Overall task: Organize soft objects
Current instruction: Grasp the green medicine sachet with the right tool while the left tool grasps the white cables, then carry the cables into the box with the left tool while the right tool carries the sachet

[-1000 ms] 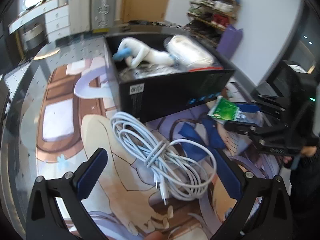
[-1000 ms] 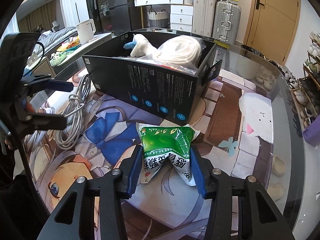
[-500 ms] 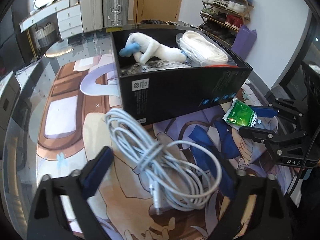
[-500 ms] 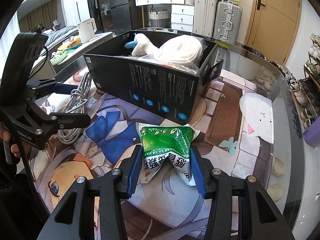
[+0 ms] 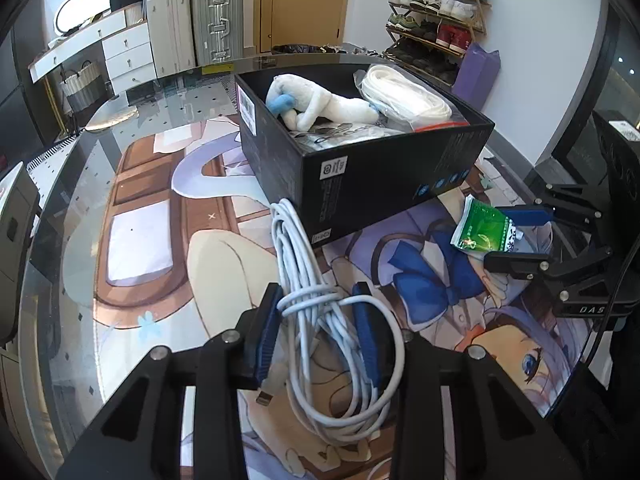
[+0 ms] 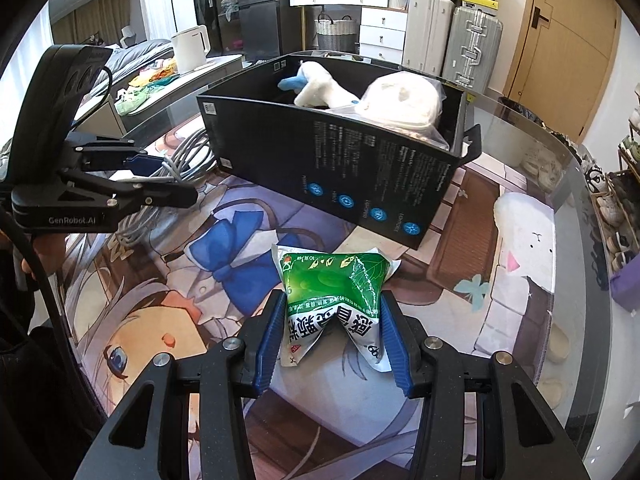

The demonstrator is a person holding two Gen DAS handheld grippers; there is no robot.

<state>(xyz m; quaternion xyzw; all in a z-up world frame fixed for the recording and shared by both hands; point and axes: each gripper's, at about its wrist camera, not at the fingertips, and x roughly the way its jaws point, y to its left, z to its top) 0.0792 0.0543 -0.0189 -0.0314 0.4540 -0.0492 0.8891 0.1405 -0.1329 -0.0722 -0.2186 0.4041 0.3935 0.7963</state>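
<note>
Underfoot: glass table (image 5: 72,216) over an anime-print mat, suitcases (image 5: 216,20) and shoe rack (image 5: 436,12) behind. Black box (image 5: 384,184) holds a plush toy (image 5: 316,102) and bagged white item (image 5: 400,94). Since a second ago, the left gripper (image 5: 320,328) has clenched onto the white cable bundle (image 5: 320,312) beside the box. Right gripper (image 6: 332,340), level, keeps pinching the green packet (image 6: 334,296) near the box front.

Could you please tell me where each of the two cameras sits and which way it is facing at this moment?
Left wrist: sits behind the left tongs, looking along their fingers, closed on the white cable bundle, toward the black box; right tongs show at right.
Right wrist: sits behind the right tongs, closed on the green packet, facing the box's long side; left tongs and a hand show at left.
Shared: box, plush toy, cable, packet.
</note>
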